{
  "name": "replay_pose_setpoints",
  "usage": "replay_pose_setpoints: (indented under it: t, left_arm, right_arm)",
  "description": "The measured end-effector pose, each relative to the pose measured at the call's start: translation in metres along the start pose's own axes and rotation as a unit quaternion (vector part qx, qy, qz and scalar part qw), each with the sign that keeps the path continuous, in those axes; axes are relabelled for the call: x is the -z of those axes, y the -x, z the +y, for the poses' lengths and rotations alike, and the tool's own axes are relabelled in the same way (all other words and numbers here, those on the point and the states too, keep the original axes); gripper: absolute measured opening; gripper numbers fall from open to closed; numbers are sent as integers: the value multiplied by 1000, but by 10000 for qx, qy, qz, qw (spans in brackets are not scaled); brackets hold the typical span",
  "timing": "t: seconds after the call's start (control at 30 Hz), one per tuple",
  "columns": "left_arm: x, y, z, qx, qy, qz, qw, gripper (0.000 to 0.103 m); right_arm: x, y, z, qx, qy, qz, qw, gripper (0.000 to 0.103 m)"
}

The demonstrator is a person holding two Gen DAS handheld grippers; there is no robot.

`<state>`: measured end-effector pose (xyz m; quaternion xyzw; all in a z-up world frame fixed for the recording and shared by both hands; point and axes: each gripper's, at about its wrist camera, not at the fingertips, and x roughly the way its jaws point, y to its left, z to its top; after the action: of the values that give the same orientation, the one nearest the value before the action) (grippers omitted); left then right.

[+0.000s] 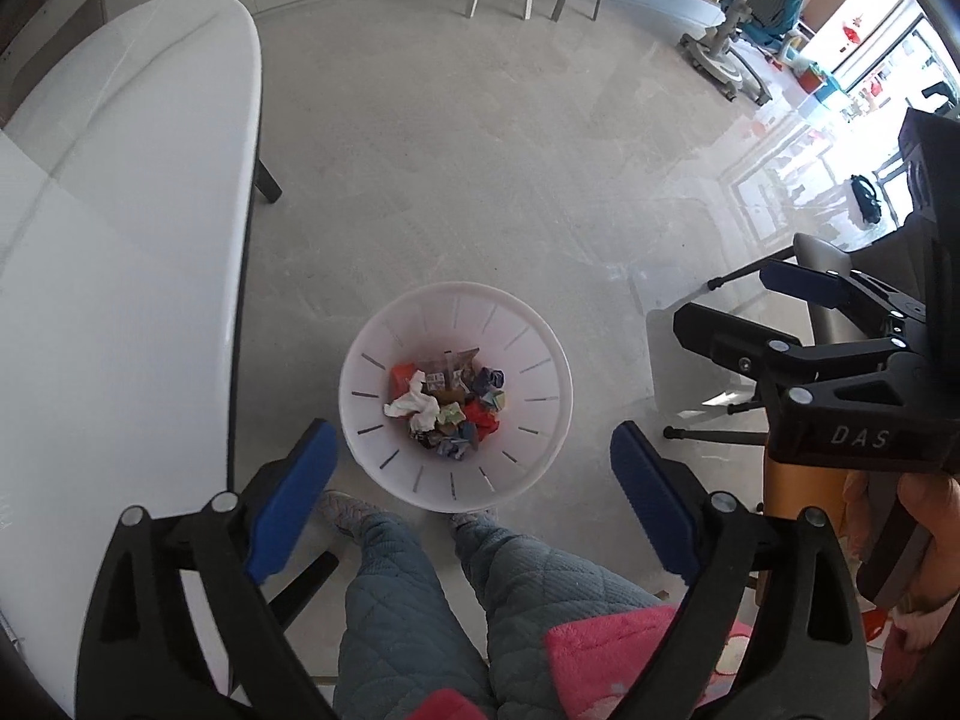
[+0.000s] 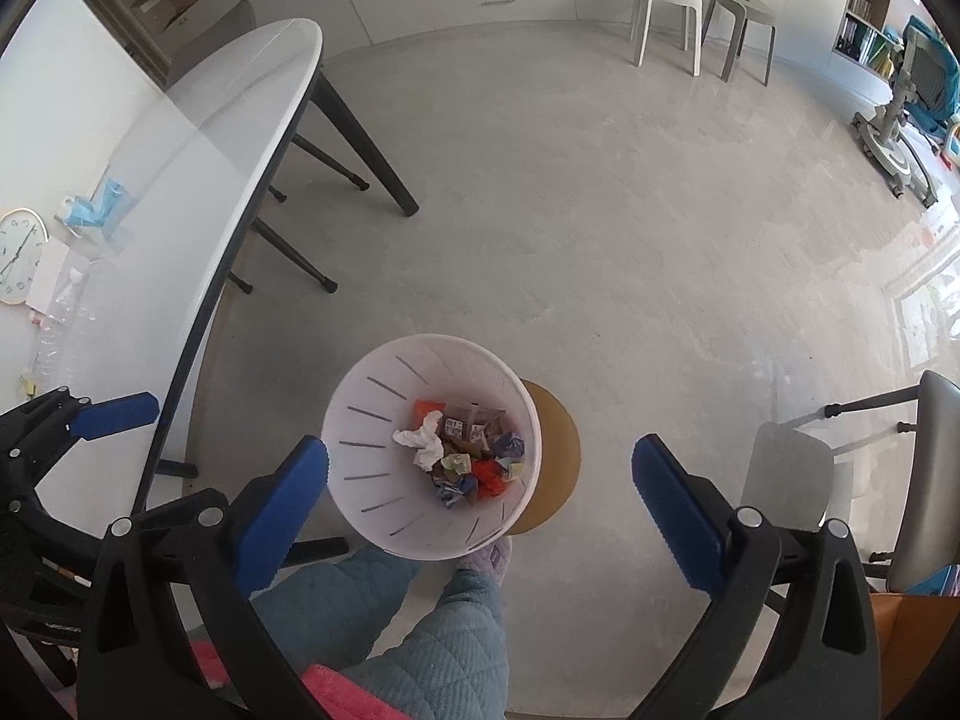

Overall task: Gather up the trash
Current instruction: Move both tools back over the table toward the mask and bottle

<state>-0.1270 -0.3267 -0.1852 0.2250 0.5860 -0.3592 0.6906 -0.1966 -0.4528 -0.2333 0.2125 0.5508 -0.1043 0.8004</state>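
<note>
A white slotted trash basket [image 1: 540,420] [image 2: 360,420] stands on the floor. It holds a crumpled white tissue [image 1: 414,405] [image 2: 423,444] and several red, blue and green wrappers. In the left wrist view my left gripper [image 1: 471,431] hangs above the basket, open, with nothing between its blue pads. My right gripper [image 2: 480,445] is also open and empty over the basket; it shows at the right of the left wrist view [image 1: 720,297]. One blue finger [image 2: 114,414] of the left gripper shows at the left edge of the right wrist view.
A white table [image 1: 120,210] [image 2: 198,138] stands left of the basket, bearing a blue face mask [image 2: 108,204], a clear plastic bottle [image 2: 60,324] and a clock [image 2: 18,255]. The person's quilted trouser legs [image 1: 420,600] are below the basket. A grey chair [image 2: 924,480] is at right, two stools [image 2: 702,18] far back.
</note>
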Motion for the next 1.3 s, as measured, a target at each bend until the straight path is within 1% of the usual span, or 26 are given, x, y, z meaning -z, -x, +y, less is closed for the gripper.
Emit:
replay_pose_setpoints:
  t: [0.1, 0.3, 0.4, 0.5, 0.57, 0.63, 0.7, 0.8, 1.0, 1.07, 1.17, 1.3]
  left_arm:
    - [-1, 13, 1, -100, 60, -159, 9998, 91]
    - [-1, 26, 3, -144, 215, -273, 9993, 91]
    - [2, 30, 5, -133, 330, -282, 9990, 91]
    - [6, 38, 7, -78, 499, -297, 9983, 92]
    - [10, 46, 11, -43, 596, -370, 9975, 91]
    - [13, 57, 17, -37, 680, -476, 9965, 92]
    - [16, 68, 26, -122, 745, -595, 9954, 92]
    - [25, 86, 43, -400, 872, -803, 9921, 94]
    - [56, 116, 100, -683, 1420, -1040, 9820, 95]
    - [74, 125, 124, -765, 1643, -1090, 9774, 95]
    - [103, 138, 158, -871, 1933, -1131, 9707, 95]
    - [141, 156, 203, -1050, 2226, -1206, 9617, 95]
  right_arm:
    - [-5, -1, 7, 33, 116, -43, 9999, 101]
    - [-10, -1, 15, 31, 272, -85, 9996, 101]
    - [-11, -3, 17, -69, 229, -17, 9997, 101]
    - [-12, -5, 19, -270, 68, 94, 9996, 101]
    - [-15, -4, 27, -349, 147, 119, 9992, 101]
    - [-18, -4, 38, -311, 342, 112, 9989, 101]
    - [-22, -4, 54, -268, 641, 86, 9975, 101]
    - [-28, -2, 75, -263, 969, -4, 9950, 101]
    - [-39, -1, 135, -380, 1566, -155, 9868, 101]
    - [-41, -4, 161, -490, 1776, -140, 9828, 101]
    - [-41, -7, 204, -528, 2029, -148, 9777, 101]
    - [-38, -11, 266, -641, 2145, -157, 9745, 101]
